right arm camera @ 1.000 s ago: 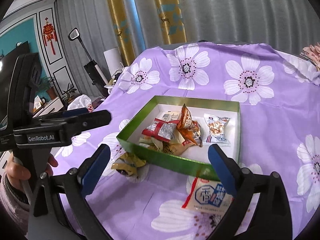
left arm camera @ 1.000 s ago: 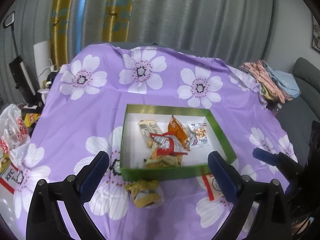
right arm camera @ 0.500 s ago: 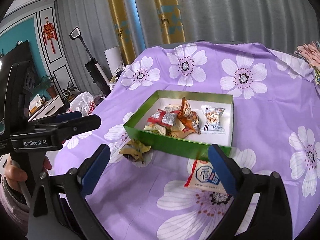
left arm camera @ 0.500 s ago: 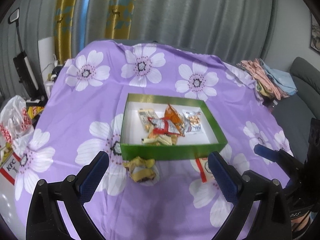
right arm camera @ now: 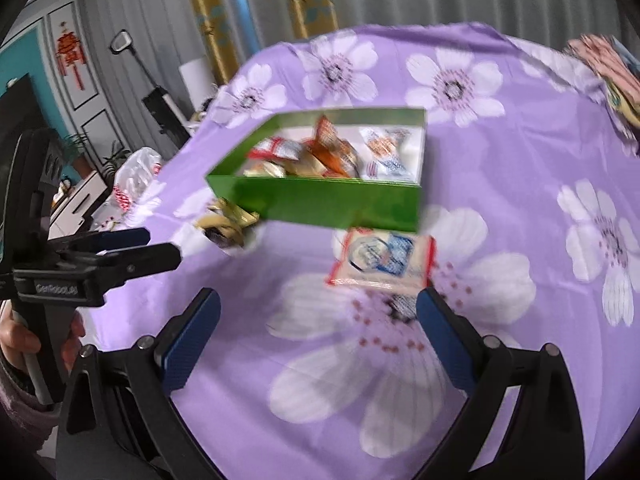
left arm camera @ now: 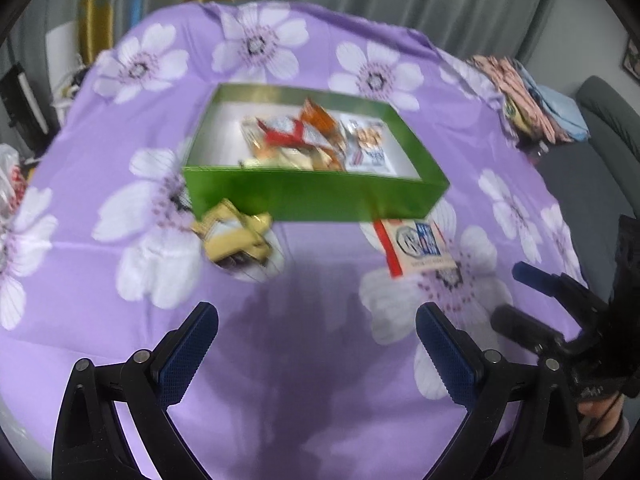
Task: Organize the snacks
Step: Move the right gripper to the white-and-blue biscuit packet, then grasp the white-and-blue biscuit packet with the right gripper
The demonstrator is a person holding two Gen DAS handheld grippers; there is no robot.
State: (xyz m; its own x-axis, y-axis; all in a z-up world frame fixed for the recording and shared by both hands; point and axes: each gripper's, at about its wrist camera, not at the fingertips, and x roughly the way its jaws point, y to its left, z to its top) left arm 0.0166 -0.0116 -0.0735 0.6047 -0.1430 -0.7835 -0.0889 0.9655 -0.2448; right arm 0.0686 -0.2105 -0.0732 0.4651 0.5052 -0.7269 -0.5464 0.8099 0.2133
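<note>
Two snacks are lying outside the green box (left arm camera: 312,200) on the purple cloth (left arm camera: 312,360): a flat white packet (right arm camera: 382,260) just in front of the box, and a crumpled gold wrapper (left arm camera: 236,236) touching its front corner. Both are probably light, soft and a little slippery. The right claw (right arm camera: 318,340) and the left claw (left arm camera: 316,354) are hovering with fingers apart, holding nothing. Pinching the packet at one sealed edge seems safest.

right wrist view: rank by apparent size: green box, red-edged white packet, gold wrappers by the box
1. green box, largest by far
2. red-edged white packet, though it lies nearer the camera, which flatters it
3. gold wrappers, smallest, blurred
</note>
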